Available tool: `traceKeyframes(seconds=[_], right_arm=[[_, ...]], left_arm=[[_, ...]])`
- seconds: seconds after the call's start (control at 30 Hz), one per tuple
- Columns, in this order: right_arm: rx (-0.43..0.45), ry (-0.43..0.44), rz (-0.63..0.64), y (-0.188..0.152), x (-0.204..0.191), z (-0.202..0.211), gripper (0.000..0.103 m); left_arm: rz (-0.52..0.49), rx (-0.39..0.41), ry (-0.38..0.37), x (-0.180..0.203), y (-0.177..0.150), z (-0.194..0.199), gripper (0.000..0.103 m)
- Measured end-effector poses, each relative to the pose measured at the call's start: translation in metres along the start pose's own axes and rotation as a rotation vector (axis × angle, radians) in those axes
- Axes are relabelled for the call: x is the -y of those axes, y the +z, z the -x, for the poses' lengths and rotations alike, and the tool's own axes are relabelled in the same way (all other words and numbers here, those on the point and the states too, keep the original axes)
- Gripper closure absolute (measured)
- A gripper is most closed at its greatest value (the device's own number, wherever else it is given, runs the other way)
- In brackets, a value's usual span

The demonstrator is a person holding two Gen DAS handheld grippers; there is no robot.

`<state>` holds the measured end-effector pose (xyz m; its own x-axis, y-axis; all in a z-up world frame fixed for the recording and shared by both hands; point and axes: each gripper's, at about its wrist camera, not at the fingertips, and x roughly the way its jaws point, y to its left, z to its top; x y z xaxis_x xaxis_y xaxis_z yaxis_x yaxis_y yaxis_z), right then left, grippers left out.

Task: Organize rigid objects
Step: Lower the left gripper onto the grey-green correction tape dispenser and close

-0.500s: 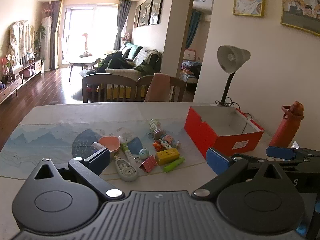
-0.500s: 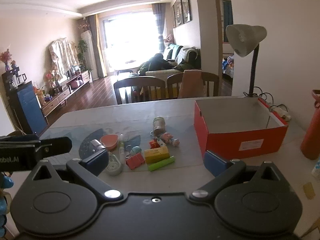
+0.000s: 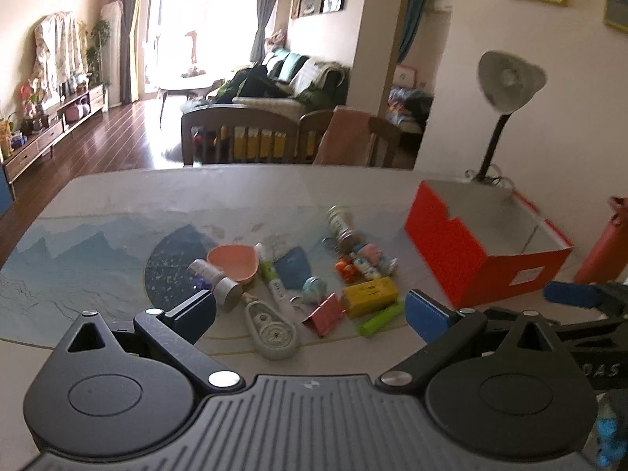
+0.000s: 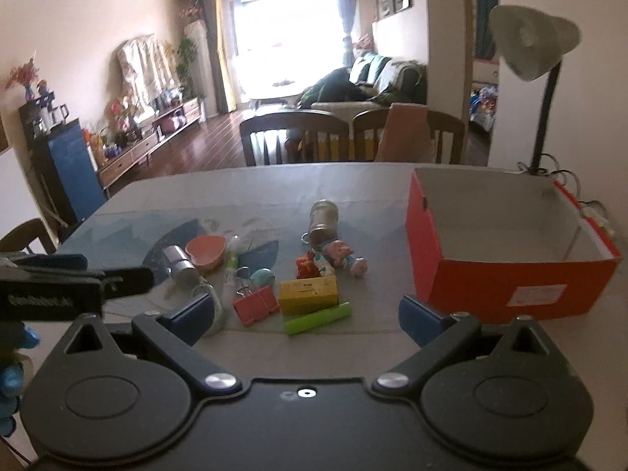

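A: How do the two tools stand?
B: The left gripper [image 3: 310, 314] is spread wide with nothing between its blue pads, hovering above the near edge of the table [image 3: 117, 196]. The right gripper [image 4: 302, 316] is just as wide and bare, and sits beside it.

A: Where is the clutter?
B: In a loose cluster on the printed mat, ahead of both tools. A yellow box [image 4: 309, 295] lies in the middle with a green marker [image 4: 318, 317] touching its near side and a red binder clip [image 4: 256, 306] just to its left. A correction tape dispenser [image 3: 271, 327] lies nearest the left tool, next to a small silver cylinder [image 3: 215, 283] and a pink heart-shaped dish [image 3: 233, 261].

A: And the container?
B: The red cardboard box [image 4: 506, 286] stands open to the right of the pile, apart from it, its grey inside bare. A desk lamp [image 4: 537, 39] rises behind it, and small toy figures [image 4: 333, 259] lie between the yellow box and a tipped glass jar [image 4: 324, 219]
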<state>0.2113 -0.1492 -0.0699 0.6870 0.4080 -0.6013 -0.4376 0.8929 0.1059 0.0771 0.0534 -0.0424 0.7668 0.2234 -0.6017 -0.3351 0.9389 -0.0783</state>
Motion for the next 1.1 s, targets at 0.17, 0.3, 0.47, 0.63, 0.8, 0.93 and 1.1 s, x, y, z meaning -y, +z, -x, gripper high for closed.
traceKeyframes(seconds=[0.17, 0.3, 0.47, 0.63, 0.8, 0.93, 1.1], right_arm=[[-0.045, 0.013, 0.030, 0.005, 0.007, -0.036, 0.004], [-0.081, 0.014, 0.070, 0.005, 0.010, -0.065, 0.007], [-0.122, 0.009, 0.098, 0.009, 0.016, -0.103, 0.008], [-0.162, -0.012, 0.102, 0.009, 0.020, -0.132, 0.013], [-0.188, -0.019, 0.104, 0.009, 0.019, -0.155, 0.017], [-0.197, -0.013, 0.117, 0.008, 0.015, -0.166, 0.018], [-0.201, -0.015, 0.123, 0.010, 0.008, -0.176, 0.018]], left_arm=[[0.016, -0.069, 0.057, -0.007, -0.009, -0.044, 0.000], [0.052, -0.114, 0.097, -0.016, -0.015, -0.076, 0.000], [0.078, -0.171, 0.146, -0.025, -0.023, -0.114, 0.001], [0.089, -0.215, 0.209, -0.027, -0.031, -0.141, 0.001], [0.138, -0.240, 0.249, -0.034, -0.034, -0.159, 0.003], [0.129, -0.239, 0.275, -0.032, -0.036, -0.165, 0.009], [0.138, -0.231, 0.285, -0.032, -0.036, -0.169, 0.009]])
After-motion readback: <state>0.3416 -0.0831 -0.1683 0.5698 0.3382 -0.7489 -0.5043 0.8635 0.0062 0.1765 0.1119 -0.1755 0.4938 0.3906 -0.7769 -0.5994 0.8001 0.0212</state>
